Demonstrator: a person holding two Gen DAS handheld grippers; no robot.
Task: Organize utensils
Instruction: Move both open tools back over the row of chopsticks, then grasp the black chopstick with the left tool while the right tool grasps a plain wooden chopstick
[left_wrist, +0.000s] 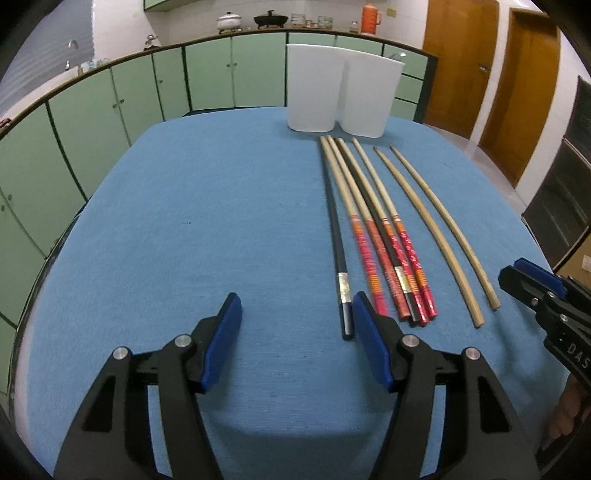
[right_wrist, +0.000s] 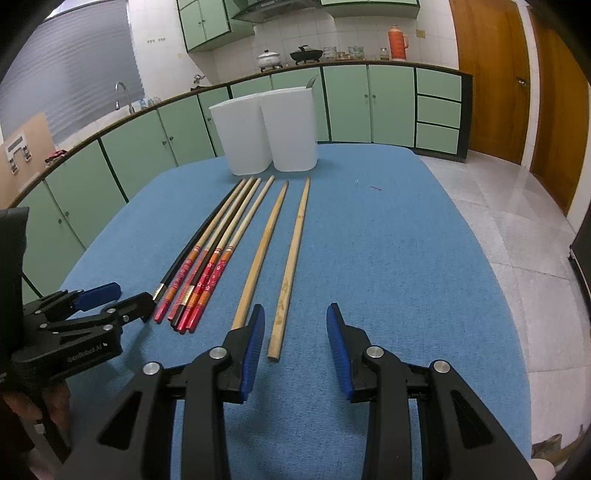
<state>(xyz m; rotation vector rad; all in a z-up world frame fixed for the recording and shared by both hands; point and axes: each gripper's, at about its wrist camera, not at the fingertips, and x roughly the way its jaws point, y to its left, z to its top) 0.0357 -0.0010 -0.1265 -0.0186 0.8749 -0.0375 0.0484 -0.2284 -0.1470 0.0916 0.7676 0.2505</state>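
Note:
Several chopsticks lie side by side on the blue tablecloth (left_wrist: 207, 221): a black one (left_wrist: 338, 236), red-patterned ones (left_wrist: 384, 258) and two plain bamboo ones (left_wrist: 476, 315). My left gripper (left_wrist: 297, 314) is open, low over the cloth; the black chopstick's near end lies just inside its right pad (left_wrist: 365, 321), with a sliver of cloth between them. My right gripper (right_wrist: 295, 321) is open too, and the outer bamboo chopstick (right_wrist: 291, 266) has its near end between the jaws, close to the left pad (right_wrist: 256, 332), unpressed. The other bamboo chopstick (right_wrist: 262, 251) ends behind that finger.
Two tall white containers (left_wrist: 312, 88) (left_wrist: 371, 96) stand at the table's far edge, a metal handle (left_wrist: 397, 56) poking from the right one. Green kitchen cabinets (left_wrist: 92, 122) run behind. Each gripper shows in the other's view, the right (left_wrist: 532, 277) and the left (right_wrist: 129, 295).

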